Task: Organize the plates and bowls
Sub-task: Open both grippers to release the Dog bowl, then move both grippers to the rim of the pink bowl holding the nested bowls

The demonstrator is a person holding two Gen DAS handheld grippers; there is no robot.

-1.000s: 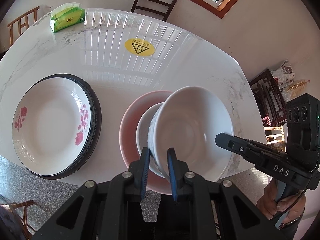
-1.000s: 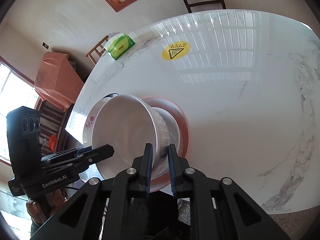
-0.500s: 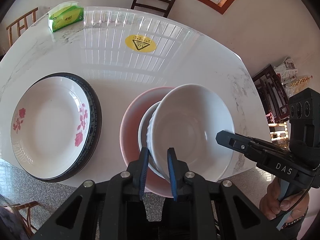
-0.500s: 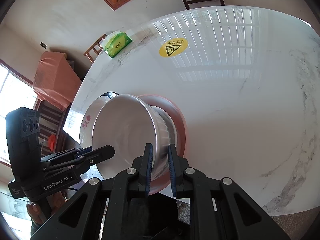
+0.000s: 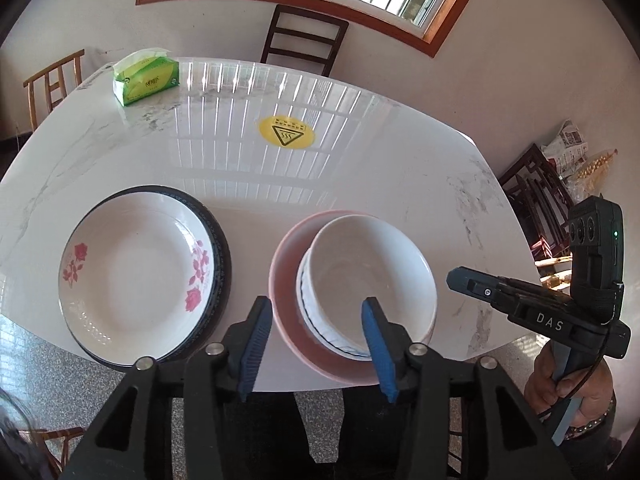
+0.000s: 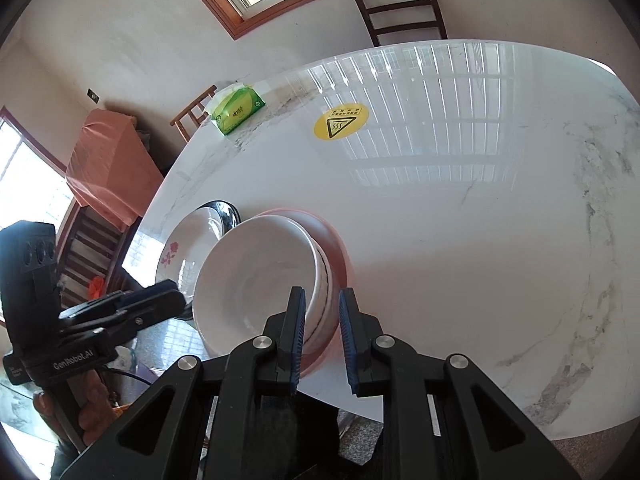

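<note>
So the white bowl [image 5: 372, 276] is sitting nested in a second white bowl [image 5: 305, 300] with a thin dark line around its rim, and that pair sits on a pink plate [image 5: 282, 280] close to the near edge of the counter [image 5: 360, 152]. The stack looks level from the left wrist view, with the top bowl's rim flat rather than tipped.

The left gripper [image 5: 316, 344] has just let go. Its jaws have been spreading apart and now stand wide, blue pads on either side of the bowls' near rim with a clear gap, not touching anything. The left one hangs over the pink plate's edge, the right one over the inside of the top bowl.

The right gripper [image 6: 322, 332] is a different story. Its jaws are only a little apart, and the rims of the two bowls run up between the blue pads. The left pad looks like it's against the inside of the top bowl, but the right pad seems to have a sliver of space, so whether it's really pinching can't be told from here.

Further along the near edge toward the left corner sits a white plate with red flowers [image 5: 136, 276], stacked on a black-rimmed plate [image 5: 222, 248], just beside the pink one but not touching it.

At the far left corner there's a green tissue pack [image 5: 146, 78], and a yellow warning sticker [image 5: 286, 131] is stuck mid-counter toward the far edge.
</note>
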